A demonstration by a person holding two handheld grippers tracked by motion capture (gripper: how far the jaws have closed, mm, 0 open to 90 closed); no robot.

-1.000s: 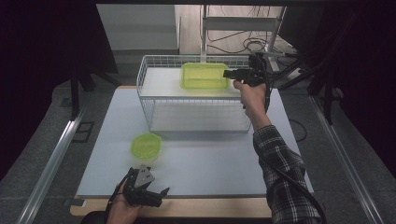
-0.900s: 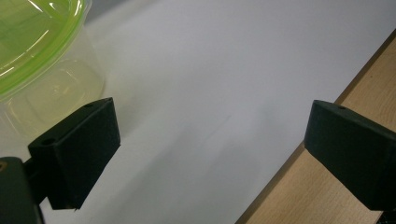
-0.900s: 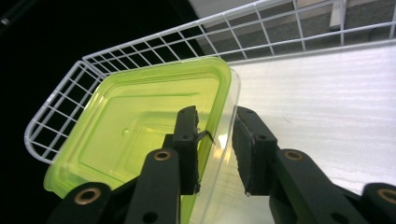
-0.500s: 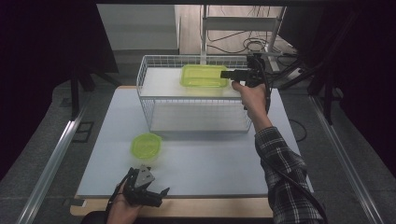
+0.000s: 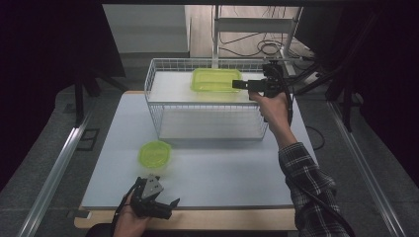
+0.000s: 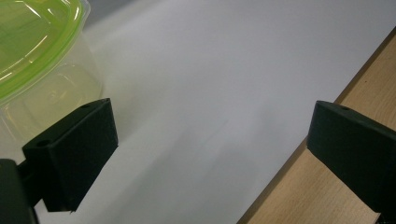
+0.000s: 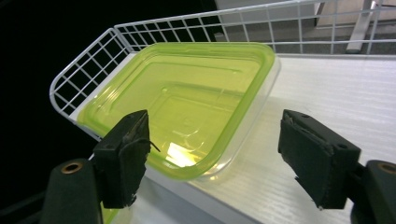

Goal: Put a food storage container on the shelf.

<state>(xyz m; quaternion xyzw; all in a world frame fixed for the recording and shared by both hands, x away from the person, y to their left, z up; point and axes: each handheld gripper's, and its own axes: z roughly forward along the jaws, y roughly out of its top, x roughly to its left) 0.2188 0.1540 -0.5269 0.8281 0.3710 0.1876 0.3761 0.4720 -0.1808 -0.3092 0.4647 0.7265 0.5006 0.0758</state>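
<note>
Rectangular container (image 7: 187, 105) rests on rack (image 7: 88, 70), just beyond right gripper (image 7: 215, 158)'s freshly spread fingers.

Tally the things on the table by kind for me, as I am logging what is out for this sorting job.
Rectangular green-lidded container, on the shelf: 1
Round green-lidded container, on the white mat: 1
White wire shelf rack: 1
White table mat: 1
Handheld claws, left claw and right claw: 2
Total: 6
</note>
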